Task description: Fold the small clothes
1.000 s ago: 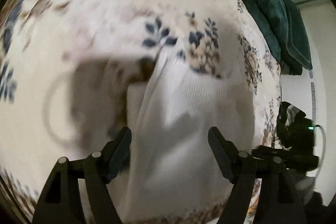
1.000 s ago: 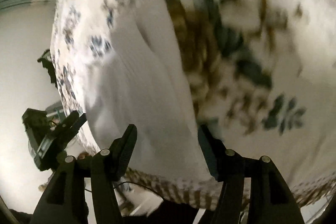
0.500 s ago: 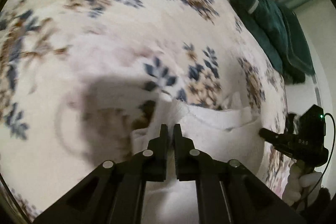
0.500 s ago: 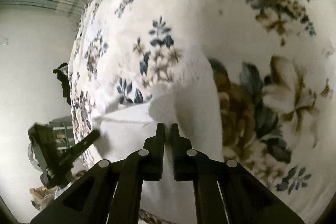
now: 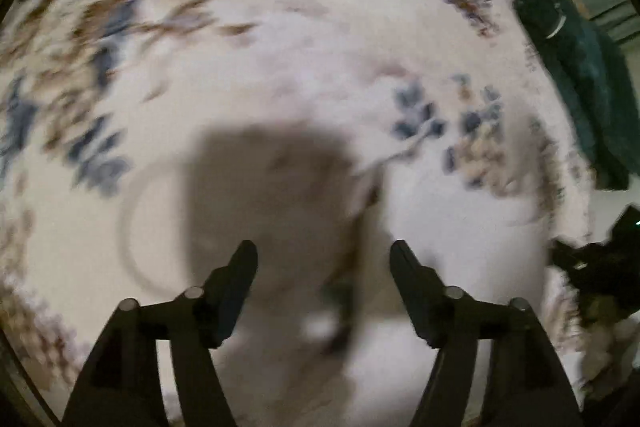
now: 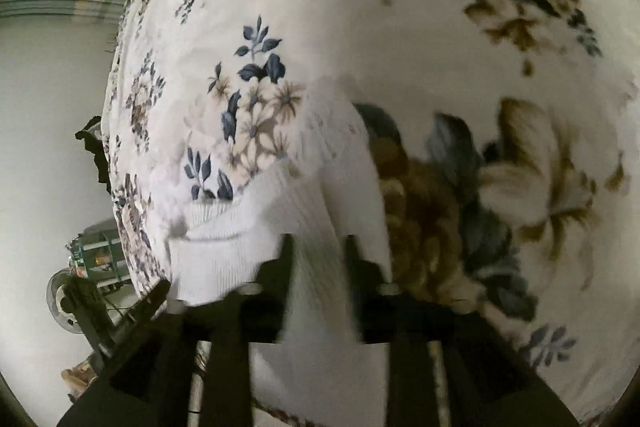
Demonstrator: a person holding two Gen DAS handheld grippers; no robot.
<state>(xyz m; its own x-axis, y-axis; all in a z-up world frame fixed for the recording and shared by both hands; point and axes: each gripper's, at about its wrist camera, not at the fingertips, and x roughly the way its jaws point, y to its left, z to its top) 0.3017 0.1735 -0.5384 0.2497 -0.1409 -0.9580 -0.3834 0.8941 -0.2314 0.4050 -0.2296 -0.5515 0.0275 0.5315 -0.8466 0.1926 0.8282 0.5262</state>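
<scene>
A white knit garment (image 6: pixel 248 243) lies on a floral bedspread (image 6: pixel 400 27), low in the frame. The left gripper (image 5: pixel 324 259) is spread wide above it; the right gripper (image 6: pixel 318 259), motion-blurred, stands parted around the cloth.

Motion blur is smearing the floral cream bedspread (image 5: pixel 280 47) across the left wrist view, and the white ribbed knit garment (image 6: pixel 224 251) is dissolving there. The black right gripper (image 6: pixel 318 259) is blurring too, its fingers hiding the garment's lower part.
</scene>
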